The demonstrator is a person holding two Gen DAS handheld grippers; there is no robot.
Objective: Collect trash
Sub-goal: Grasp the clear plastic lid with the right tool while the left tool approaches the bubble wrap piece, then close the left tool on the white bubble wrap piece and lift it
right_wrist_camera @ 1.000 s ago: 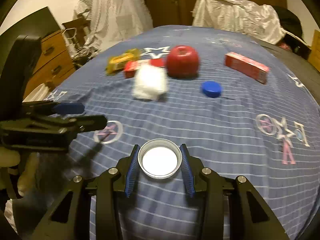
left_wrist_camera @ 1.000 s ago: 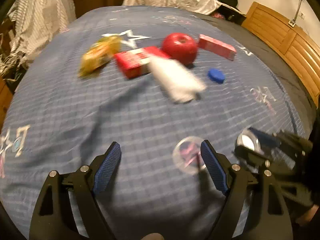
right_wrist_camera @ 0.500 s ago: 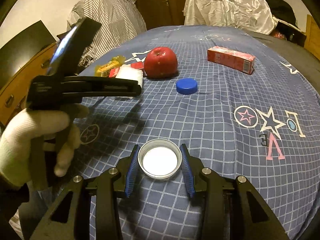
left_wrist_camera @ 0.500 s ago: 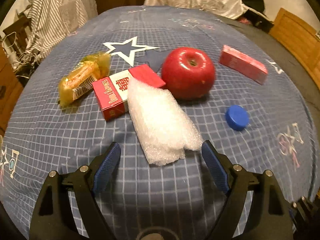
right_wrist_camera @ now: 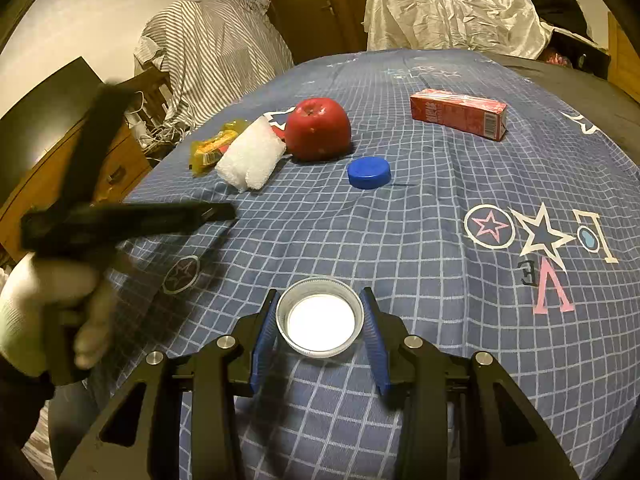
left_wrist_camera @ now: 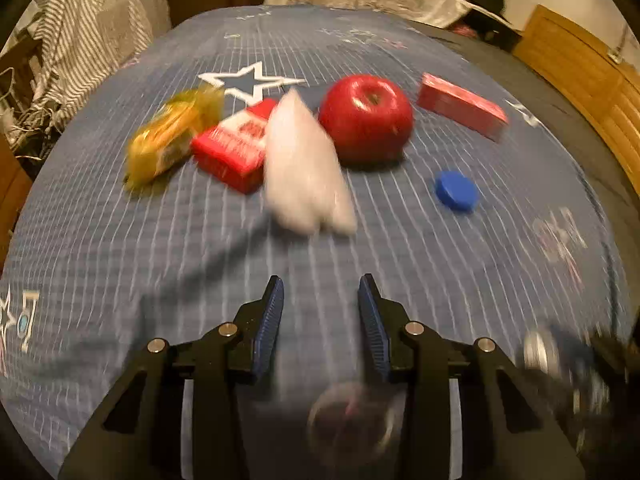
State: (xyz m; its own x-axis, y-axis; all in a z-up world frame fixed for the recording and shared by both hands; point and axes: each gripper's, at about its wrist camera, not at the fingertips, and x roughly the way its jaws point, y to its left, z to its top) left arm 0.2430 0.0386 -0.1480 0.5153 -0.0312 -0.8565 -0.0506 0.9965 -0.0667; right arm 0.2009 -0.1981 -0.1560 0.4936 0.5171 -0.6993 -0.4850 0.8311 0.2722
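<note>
On a blue checked bedspread (right_wrist_camera: 400, 220), the right hand-held gripper (right_wrist_camera: 320, 320) clamps a silver jar lid (right_wrist_camera: 320, 317) between its blue pads. The left hand-held gripper (left_wrist_camera: 320, 312), jaws narrowed but apart, holds nothing. Beyond it lie a white foam scrap (left_wrist_camera: 304, 168), red cigarette pack (left_wrist_camera: 236, 148), yellow wrapper (left_wrist_camera: 172, 140), blue bottle cap (left_wrist_camera: 457, 191), red carton (left_wrist_camera: 460, 110) and an apple (left_wrist_camera: 366, 118).

The bedspread (right_wrist_camera: 400, 208) carries printed letters "E" and "V", seen upside down, at four o'clock; printing on the red carton (right_wrist_camera: 460, 118) is unreadable.
</note>
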